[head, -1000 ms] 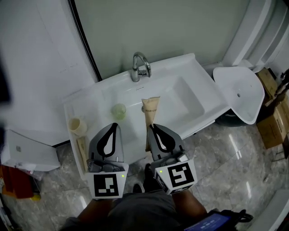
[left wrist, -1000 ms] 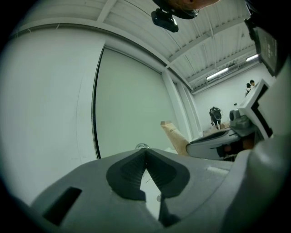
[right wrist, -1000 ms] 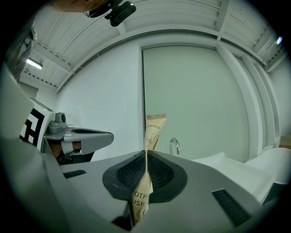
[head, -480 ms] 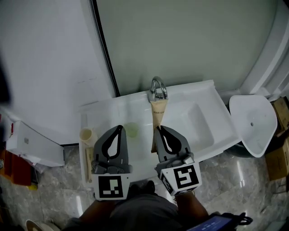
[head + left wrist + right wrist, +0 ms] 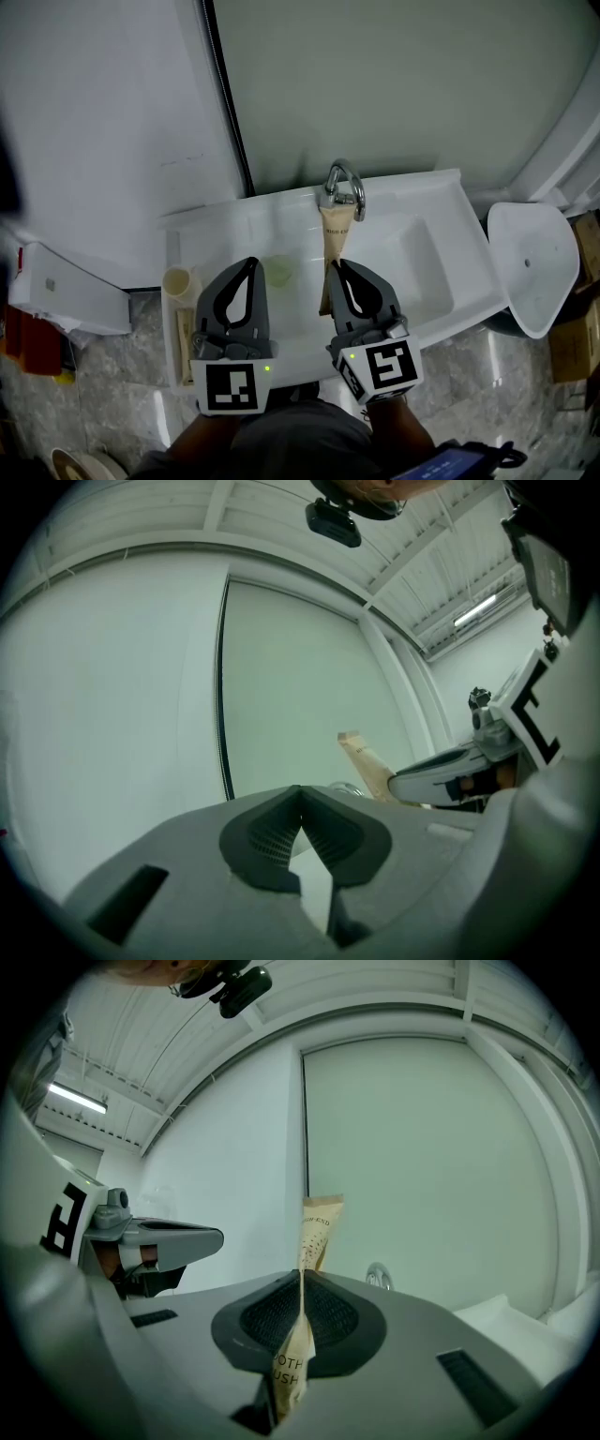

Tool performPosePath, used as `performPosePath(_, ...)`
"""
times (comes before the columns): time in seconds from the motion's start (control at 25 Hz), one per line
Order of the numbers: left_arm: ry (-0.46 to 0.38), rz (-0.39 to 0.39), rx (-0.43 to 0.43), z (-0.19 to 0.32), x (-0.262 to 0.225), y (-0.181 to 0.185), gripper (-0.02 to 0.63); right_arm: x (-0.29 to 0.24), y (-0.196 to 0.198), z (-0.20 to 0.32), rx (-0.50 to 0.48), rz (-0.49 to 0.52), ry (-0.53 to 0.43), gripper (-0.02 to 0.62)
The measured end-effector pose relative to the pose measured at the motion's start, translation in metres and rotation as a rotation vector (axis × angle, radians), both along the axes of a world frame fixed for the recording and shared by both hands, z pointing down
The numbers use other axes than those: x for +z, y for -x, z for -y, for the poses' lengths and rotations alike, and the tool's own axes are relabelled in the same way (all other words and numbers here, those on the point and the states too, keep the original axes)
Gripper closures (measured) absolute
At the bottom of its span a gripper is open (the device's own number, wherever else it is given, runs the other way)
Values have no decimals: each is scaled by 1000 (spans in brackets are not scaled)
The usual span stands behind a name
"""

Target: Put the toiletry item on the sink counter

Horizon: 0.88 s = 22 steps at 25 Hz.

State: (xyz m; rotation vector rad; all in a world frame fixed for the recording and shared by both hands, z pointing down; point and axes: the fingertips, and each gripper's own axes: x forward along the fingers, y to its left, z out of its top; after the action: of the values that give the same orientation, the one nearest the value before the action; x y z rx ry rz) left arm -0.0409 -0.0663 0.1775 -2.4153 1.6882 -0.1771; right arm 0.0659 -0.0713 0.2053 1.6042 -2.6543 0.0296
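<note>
A tan paper toiletry packet [image 5: 335,236] stands upright, pinched at its lower part by my right gripper [image 5: 339,269], which is shut on it. Its top end reaches up in front of the chrome faucet [image 5: 343,190] of the white sink counter [image 5: 427,202]. In the right gripper view the packet [image 5: 315,1230] rises from between the closed jaws. My left gripper [image 5: 248,267] hangs beside it over the basin, shut with nothing in it. The left gripper view shows the packet [image 5: 367,764] to the right of its closed jaws.
A beige cup [image 5: 178,281] and a flat wooden-coloured item [image 5: 184,333] sit on the counter's left end, with a pale green cup [image 5: 277,272] near the basin. A white toilet lid [image 5: 530,267] is at right, and a white box [image 5: 61,300] at left.
Both grippers and the packet have shifted toward the faucet; the packet's top now overlaps it. The head view has swung so the wall fills more of the picture.
</note>
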Motion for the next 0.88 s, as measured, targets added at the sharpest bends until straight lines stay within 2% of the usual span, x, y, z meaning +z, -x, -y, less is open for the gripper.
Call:
performPosePath(0.12,10,9,10,15,5,1,595,7,1,14,9,0,20,577)
performPosePath(0.44,94,-32,25,52,35,4,595,41,5,44,21,-16,113,577)
performPosePath(0.88,217,-15,33,88,95,7,595,112,1,67,41,-28,282,576)
